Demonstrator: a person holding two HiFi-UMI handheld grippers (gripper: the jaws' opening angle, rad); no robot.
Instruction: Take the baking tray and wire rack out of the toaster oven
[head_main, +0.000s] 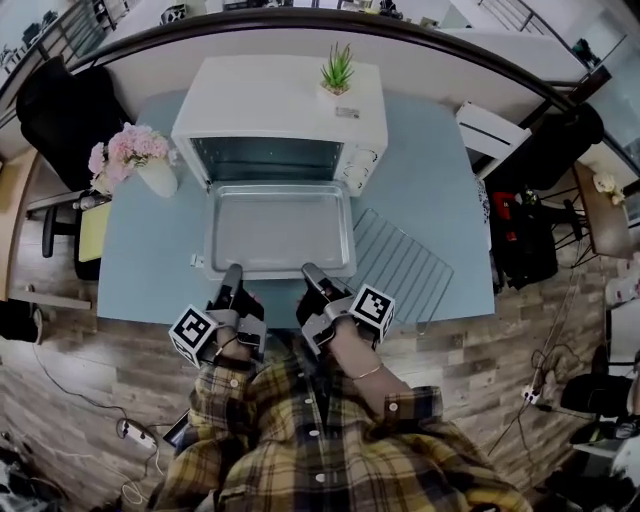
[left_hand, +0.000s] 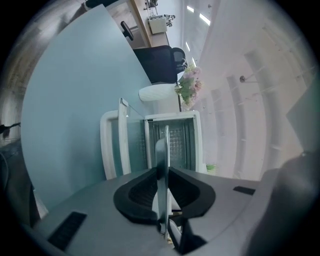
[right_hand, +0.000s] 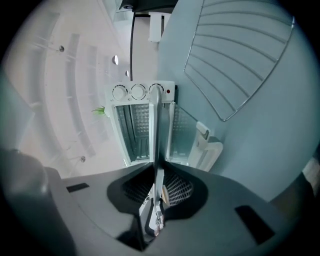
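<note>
Two tongs were clamped on the near rim of the baking tray (head_main: 280, 225), one at each side. The left tongs (head_main: 232, 272) gripped near the rim's left end and the right tongs (head_main: 312, 270) near its middle-right. In the left gripper view the left tongs (left_hand: 162, 169) had their dark pads pressed against both faces of the thin metal edge of the tray (left_hand: 162, 147), which ran straight ahead toward the oven. The right gripper view showed the same for the right tongs (right_hand: 156, 167), with the tray's edge (right_hand: 156, 125) pinched between the pads.

The tray was empty and sat level in front of the white toaster oven (head_main: 290, 100), over the lowered oven door (left_hand: 111, 145), its far rim at the oven's mouth. The oven cavity (right_hand: 135, 125) stood open, with round knobs (right_hand: 137, 92) beside it.

The wire rack (head_main: 400, 262) lay flat on the light blue desk (head_main: 150, 260), just to the right of the tray and clear of the oven; the right gripper view showed it (right_hand: 240, 65) too.

A small green plant (head_main: 337, 72) stood on top of the oven. A white vase of pink flowers (head_main: 135, 152) stood on the desk to the oven's left. Plaid sleeves (head_main: 400, 410) showed behind the tongs.
</note>
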